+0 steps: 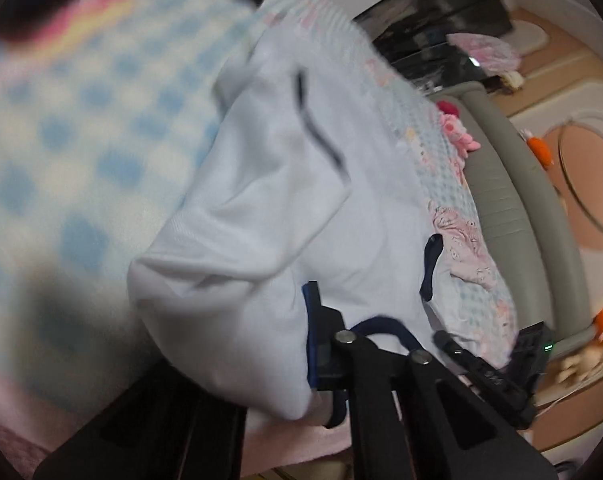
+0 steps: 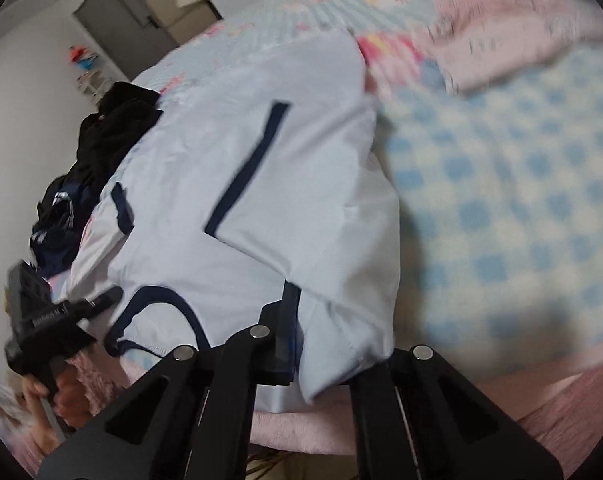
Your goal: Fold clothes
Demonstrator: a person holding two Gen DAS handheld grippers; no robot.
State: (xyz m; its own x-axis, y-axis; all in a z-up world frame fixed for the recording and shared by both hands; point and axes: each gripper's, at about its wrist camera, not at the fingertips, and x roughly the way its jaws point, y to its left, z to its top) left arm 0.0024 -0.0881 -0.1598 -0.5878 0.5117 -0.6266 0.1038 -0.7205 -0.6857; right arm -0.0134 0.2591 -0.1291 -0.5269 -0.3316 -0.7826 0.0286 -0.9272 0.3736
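Both grippers clamped on the near shoulders of a white shirt spread on the bed

The left gripper (image 1: 317,360) is pinched shut on the white shirt (image 1: 261,200) beside its navy-trimmed collar (image 2: 149,312), and the right gripper (image 2: 289,344) is closed on the opposite shoulder fold; only thin cloth edges are caught, so a layer could be lost if the fabric is pulled taut, and the fold would be skewed if one side is lifted ahead of the other. The shirt is laid along the blue-checked blanket (image 2: 501,200), a dark garment pile (image 2: 101,140) touching its far edge. Both tools are angled downward, and a hand (image 2: 41,396) is seen wrapped around the left handle
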